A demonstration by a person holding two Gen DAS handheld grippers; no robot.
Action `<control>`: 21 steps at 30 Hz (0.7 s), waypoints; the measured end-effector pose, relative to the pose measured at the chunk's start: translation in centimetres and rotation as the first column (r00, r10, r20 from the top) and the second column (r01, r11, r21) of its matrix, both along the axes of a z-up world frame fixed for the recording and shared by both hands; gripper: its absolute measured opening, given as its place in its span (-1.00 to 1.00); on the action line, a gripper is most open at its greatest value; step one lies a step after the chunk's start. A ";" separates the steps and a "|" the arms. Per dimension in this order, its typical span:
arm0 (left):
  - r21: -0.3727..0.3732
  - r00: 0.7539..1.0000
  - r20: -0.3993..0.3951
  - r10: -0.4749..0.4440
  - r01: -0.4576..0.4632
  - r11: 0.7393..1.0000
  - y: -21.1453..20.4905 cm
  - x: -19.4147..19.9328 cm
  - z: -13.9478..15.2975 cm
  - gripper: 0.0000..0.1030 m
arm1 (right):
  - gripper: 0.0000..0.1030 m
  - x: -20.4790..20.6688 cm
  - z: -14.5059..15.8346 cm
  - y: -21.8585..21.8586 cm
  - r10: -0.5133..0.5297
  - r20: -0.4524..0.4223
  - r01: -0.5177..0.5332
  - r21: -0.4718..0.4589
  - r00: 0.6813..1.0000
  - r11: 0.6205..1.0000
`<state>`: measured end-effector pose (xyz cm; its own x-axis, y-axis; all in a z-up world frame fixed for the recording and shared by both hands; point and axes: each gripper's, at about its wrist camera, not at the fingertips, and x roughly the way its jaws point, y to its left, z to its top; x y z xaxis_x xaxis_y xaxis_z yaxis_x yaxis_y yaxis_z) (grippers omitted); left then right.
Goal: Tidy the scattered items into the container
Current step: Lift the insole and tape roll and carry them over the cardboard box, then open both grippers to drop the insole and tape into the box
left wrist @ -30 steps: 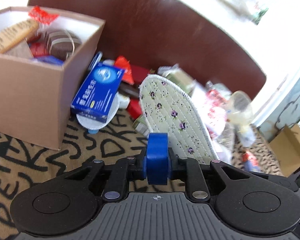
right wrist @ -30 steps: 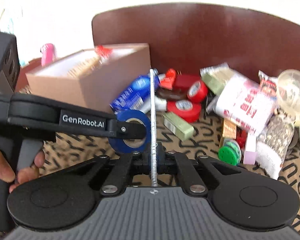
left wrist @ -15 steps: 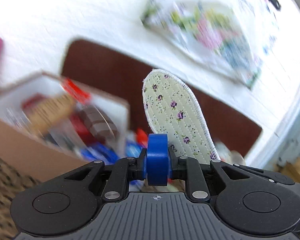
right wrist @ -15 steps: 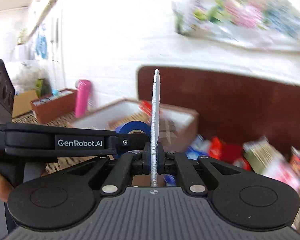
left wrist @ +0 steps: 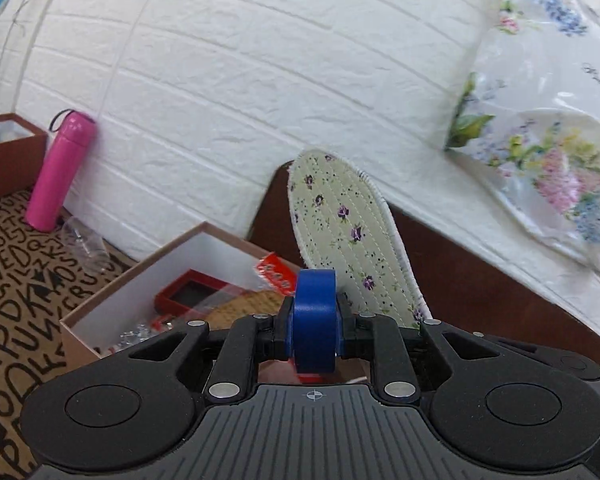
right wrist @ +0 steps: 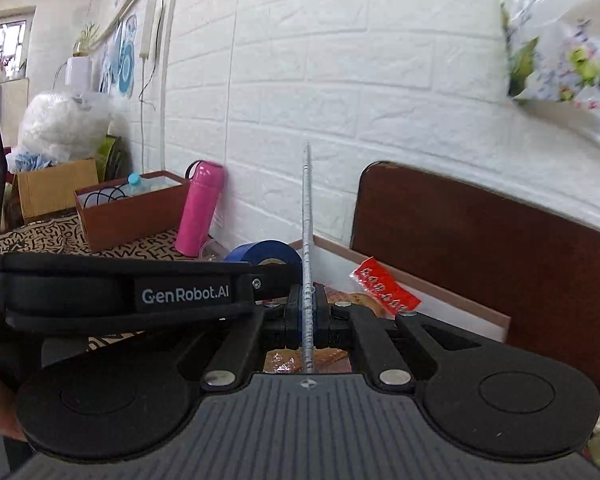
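My left gripper [left wrist: 314, 322] is shut on a blue tape roll [left wrist: 314, 312], held edge-on above the near side of the open cardboard box [left wrist: 112, 300]. The roll also shows in the right wrist view [right wrist: 266, 254]. My right gripper [right wrist: 308, 316] is shut on a floral shoe insole [right wrist: 307, 248], seen edge-on and upright; its face shows in the left wrist view [left wrist: 348, 236]. Both grippers hover side by side over the box, which holds a red tray [left wrist: 192, 294], biscuits and a red-labelled packet [right wrist: 384, 284].
A pink flask [left wrist: 58, 172] stands by the white brick wall beyond the box. A brown box with a water bottle [right wrist: 134, 208] sits further left on the letter-print cloth [left wrist: 16, 280]. A dark wooden board [right wrist: 500, 248] rises behind the box.
Both grippers have lifted away from the scattered pile and swung left and up over the cardboard box, still holding the tape roll and the insole.
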<state>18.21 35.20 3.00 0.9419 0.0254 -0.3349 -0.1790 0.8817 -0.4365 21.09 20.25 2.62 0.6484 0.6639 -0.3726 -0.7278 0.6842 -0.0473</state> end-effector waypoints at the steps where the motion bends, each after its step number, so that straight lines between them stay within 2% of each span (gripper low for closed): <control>1: -0.013 1.000 -0.009 0.002 -0.002 1.000 0.6 0.4 -0.5 -0.70 | -0.91 0.6 -0.4 0.4 0.006 -0.016 -0.006 0.004 1.000 1.000; 5: -0.039 0.999 -0.040 0.018 -0.020 0.999 2.5 1.7 -2.5 -0.70 | -0.91 2.6 -2.0 1.4 0.025 -0.070 -0.026 -0.008 0.997 1.000; 9: -0.059 0.998 -0.064 0.029 -0.033 0.998 3.9 2.6 -4.0 -0.63 | -0.91 3.7 -3.4 2.3 0.022 -0.081 -0.025 -0.037 0.996 0.999; 10: -0.066 0.997 -0.068 0.033 -0.037 0.997 4.2 2.7 -4.2 -0.55 | -0.91 3.9 -3.6 2.5 0.022 -0.079 -0.026 -0.046 0.997 0.999; 11: -0.074 0.997 -0.072 0.040 -0.045 0.996 4.4 2.8 -4.5 -0.26 | -0.89 4.1 -3.9 2.8 0.027 -0.075 -0.032 -0.058 0.997 0.998; 12: -0.078 0.996 -0.077 0.052 -0.058 0.995 4.7 2.9 -4.7 -0.11 | -0.89 4.3 -4.2 3.0 0.036 -0.070 -0.042 -0.074 0.997 0.996; 13: -0.079 0.995 -0.079 0.058 -0.064 0.995 5.0 2.8 -4.9 0.07 | -0.62 4.4 -4.5 3.2 0.048 -0.069 -0.054 -0.099 0.996 0.994; 14: -0.074 0.996 -0.069 0.061 -0.066 0.995 5.1 2.7 -4.9 0.42 | 0.02 4.3 -4.8 3.3 0.050 -0.065 -0.058 -0.124 0.997 0.991; 15: -0.056 0.997 -0.048 0.065 -0.067 0.996 5.0 2.4 -4.8 0.59 | 0.29 4.2 -4.9 3.2 0.038 -0.043 -0.044 -0.134 0.998 0.990; 16: -0.035 0.996 -0.044 0.079 -0.081 0.996 4.9 2.1 -4.5 0.65 | 0.41 3.9 -5.0 2.9 0.018 -0.011 -0.019 -0.137 1.000 0.990; 18: -0.016 0.994 -0.047 0.095 -0.096 0.995 4.7 1.7 -4.1 0.73 | 0.37 3.4 -5.0 2.4 -0.009 0.034 0.014 -0.163 0.999 0.986; 21: -0.035 0.993 -0.049 0.107 -0.109 0.993 4.8 1.3 -4.2 0.75 | 0.32 3.0 -4.6 1.1 -0.019 0.024 0.022 -0.147 1.000 0.989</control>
<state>19.54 39.99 -1.17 0.9177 0.1126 -0.3810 -0.2931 0.8394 -0.4578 24.13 21.39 -1.96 0.6707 0.5896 -0.4501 -0.7113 0.6832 -0.1651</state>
